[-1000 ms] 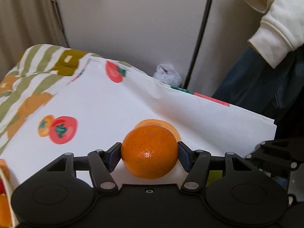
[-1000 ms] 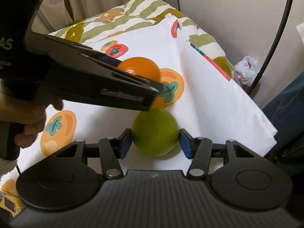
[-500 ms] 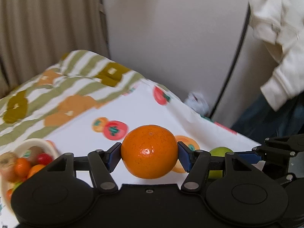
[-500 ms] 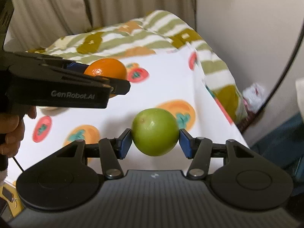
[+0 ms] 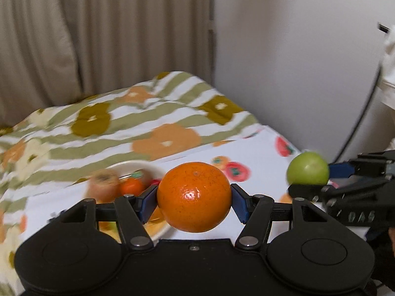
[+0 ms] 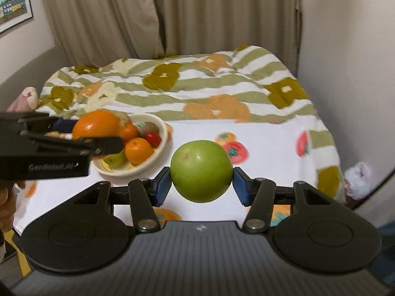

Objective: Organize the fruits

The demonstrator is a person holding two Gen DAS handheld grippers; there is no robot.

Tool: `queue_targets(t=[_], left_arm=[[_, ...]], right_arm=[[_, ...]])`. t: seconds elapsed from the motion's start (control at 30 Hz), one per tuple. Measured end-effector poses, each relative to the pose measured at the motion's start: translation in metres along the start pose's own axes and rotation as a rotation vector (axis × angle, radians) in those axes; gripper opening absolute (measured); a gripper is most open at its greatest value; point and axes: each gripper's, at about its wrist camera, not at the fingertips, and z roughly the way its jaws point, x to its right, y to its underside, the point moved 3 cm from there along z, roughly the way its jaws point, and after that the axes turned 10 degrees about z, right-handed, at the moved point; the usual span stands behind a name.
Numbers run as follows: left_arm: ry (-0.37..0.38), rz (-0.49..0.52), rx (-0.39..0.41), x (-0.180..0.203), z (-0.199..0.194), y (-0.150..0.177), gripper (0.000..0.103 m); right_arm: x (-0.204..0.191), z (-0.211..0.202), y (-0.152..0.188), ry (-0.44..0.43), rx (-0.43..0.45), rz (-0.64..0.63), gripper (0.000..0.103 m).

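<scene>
My left gripper (image 5: 194,197) is shut on an orange (image 5: 194,196), held in the air in front of a cream bowl (image 5: 128,166) that holds several fruits. In the right wrist view my right gripper (image 6: 201,172) is shut on a green round fruit (image 6: 201,171), also lifted above the white fruit-print cloth (image 6: 266,148). That same view shows the bowl (image 6: 161,128) at the left, with the left gripper (image 6: 97,133) and its orange (image 6: 97,125) hovering over the bowl's near-left side. The green fruit (image 5: 308,167) and right gripper appear at the right edge of the left wrist view.
A striped green and orange quilt (image 6: 197,83) covers the bed behind the cloth. Beige curtains (image 6: 172,12) hang at the back and a white wall (image 6: 345,49) runs along the right. A crumpled white bag (image 6: 358,180) lies off the right edge. A hand (image 6: 7,204) grips the left tool.
Both grippers have risen off the cloth with their fruits and swung left. The bowl has come into view, and the orange now hangs over its near side.
</scene>
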Motion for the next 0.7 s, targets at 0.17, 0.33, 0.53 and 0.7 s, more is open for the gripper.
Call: queue_targets(t=[0.17, 0.33, 0.53, 0.7], left_arm=[[-0.037, -0.056, -0.028, -0.045, 0.002, 0.017, 0.066], [-0.074, -0.089, -0.067, -0.081, 0.018, 0.034, 0.066], [-0.135, -0.166, -0.103, -0.108, 0.047, 0.037, 0.066], [-0.166, -0.205, -0.130, -0.116, 0.076, 0.033, 0.066]], right_arm=[[-0.028, 0.030, -0.011, -0.027, -0.023, -0.003, 0.069], [-0.048, 0.067, -0.019, -0.060, -0.047, -0.014, 0.069], [-0.060, 0.113, -0.026, -0.130, -0.108, -0.066, 0.069], [-0.067, 0.142, -0.027, -0.171, -0.147, -0.142, 0.069]])
